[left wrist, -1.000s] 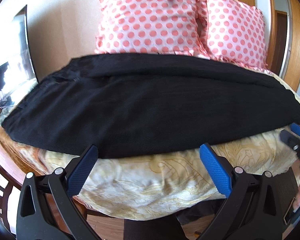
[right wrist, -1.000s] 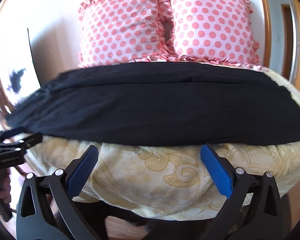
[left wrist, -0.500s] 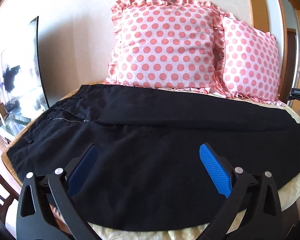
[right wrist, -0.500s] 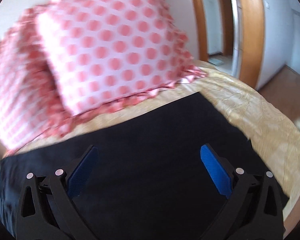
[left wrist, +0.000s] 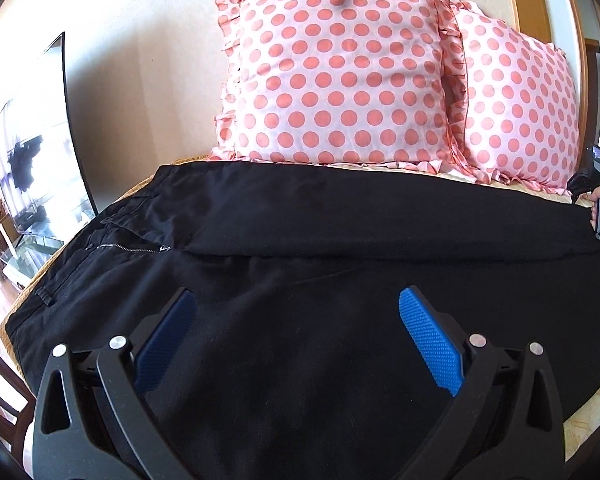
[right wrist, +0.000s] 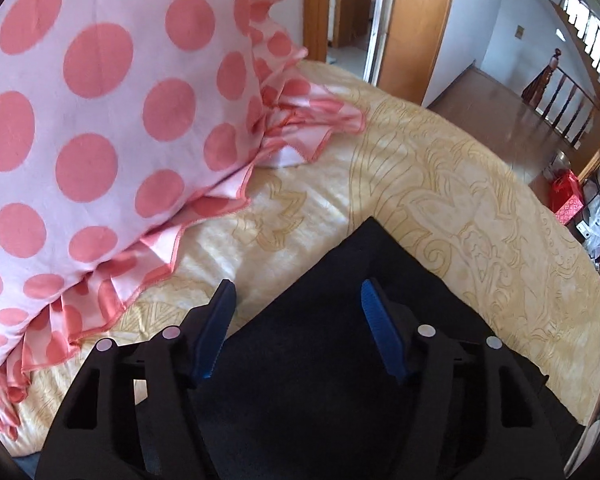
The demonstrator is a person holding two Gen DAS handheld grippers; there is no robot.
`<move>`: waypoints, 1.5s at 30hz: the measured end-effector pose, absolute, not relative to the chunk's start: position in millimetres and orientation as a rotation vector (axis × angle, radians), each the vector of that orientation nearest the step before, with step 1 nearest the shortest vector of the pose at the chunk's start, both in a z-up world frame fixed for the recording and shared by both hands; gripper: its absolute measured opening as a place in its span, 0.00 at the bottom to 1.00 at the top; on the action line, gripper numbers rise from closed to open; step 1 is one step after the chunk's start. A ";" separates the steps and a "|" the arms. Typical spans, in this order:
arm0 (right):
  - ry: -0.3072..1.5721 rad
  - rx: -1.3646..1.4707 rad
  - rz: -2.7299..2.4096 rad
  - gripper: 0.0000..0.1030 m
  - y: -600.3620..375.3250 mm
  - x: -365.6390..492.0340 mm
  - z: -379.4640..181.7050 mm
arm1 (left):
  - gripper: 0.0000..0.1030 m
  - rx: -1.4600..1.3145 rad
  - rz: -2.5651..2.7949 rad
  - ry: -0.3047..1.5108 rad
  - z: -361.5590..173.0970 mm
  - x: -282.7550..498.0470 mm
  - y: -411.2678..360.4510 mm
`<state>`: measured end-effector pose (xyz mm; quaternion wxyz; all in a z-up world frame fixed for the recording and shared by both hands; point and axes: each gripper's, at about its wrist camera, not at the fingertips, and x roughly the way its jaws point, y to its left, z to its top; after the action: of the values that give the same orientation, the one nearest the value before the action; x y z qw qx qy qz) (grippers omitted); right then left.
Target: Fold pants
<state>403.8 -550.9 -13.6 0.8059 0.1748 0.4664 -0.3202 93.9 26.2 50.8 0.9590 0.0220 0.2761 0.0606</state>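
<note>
Black pants (left wrist: 300, 248) lie flat across the bed, waistband and zipper (left wrist: 127, 246) at the left, legs running right. My left gripper (left wrist: 295, 312) is open and empty, hovering over the near leg. In the right wrist view the far corner of the leg hem (right wrist: 372, 248) lies on the bedspread. My right gripper (right wrist: 295, 300) is open over that corner, its left finger beyond the cloth's edge, its right finger over the cloth. The right gripper's body also shows in the left wrist view (left wrist: 596, 196) at the far right.
Two pink polka-dot pillows (left wrist: 340, 72) lean on the wall behind the pants; one (right wrist: 79, 120) lies close left of my right gripper. The yellow patterned bedspread (right wrist: 480, 208) extends to the bed's edge. A glass stand (left wrist: 35, 152) is at the left, a doorway (right wrist: 380, 20) beyond.
Both grippers moved forward over the bed. The left one rose from the bed's edge to above the pants. The right one swung right to the hem corner near the pillow.
</note>
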 end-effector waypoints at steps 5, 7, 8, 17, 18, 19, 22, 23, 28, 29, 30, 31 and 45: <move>0.935 0.377 -0.651 0.32 -551.6 379.3 -12.3 | 0.98 0.052 0.105 0.565 47.6 96.6 25.1; 0.910 0.425 -0.606 0.13 -557.1 367.7 -10.9 | 0.98 0.046 0.102 0.568 46.9 95.7 25.5; 0.899 0.466 -0.578 0.11 -558.1 364.1 -7.7 | 0.98 0.043 0.100 0.570 46.7 94.7 25.9; 0.642 0.642 -0.328 0.03 -554.0 250.2 41.7 | 0.98 0.033 0.107 0.527 57.8 70.4 30.9; 0.604 0.650 -0.297 0.03 -552.6 228.0 47.0 | 0.98 0.030 0.106 0.520 58.7 66.1 30.9; 0.571 0.653 -0.271 0.03 -550.3 205.0 51.1 | 0.98 0.028 0.105 0.516 59.1 62.9 30.6; 0.505 0.661 -0.217 0.03 -544.9 144.4 53.9 | 0.98 0.021 0.089 0.513 58.8 55.7 28.8; 0.490 0.669 -0.200 0.03 -540.1 122.3 53.0 | 0.98 0.019 0.085 0.513 58.4 54.3 28.1; 0.519 0.681 -0.188 0.03 -526.0 63.7 22.9 | 0.98 0.017 0.047 0.515 55.2 43.8 18.4; 0.543 0.706 -0.185 0.03 -525.8 58.8 14.2 | 0.98 0.021 0.040 0.513 55.5 41.9 15.7; 0.572 0.768 -0.164 0.03 -528.6 53.8 1.7 | 0.98 0.025 0.036 0.511 56.2 40.4 13.5; 0.581 0.801 -0.156 0.03 -531.8 53.4 -4.7 | 0.98 0.031 0.032 0.505 57.3 38.4 11.3; 0.667 1.133 -0.130 0.38 -552.4 65.5 -18.7 | 0.98 -0.038 0.104 0.488 69.3 31.4 33.0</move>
<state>65.5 -552.4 -18.7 0.7895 0.5263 0.3099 -0.0605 31.4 33.0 69.3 0.9688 -0.0188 0.2416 0.0516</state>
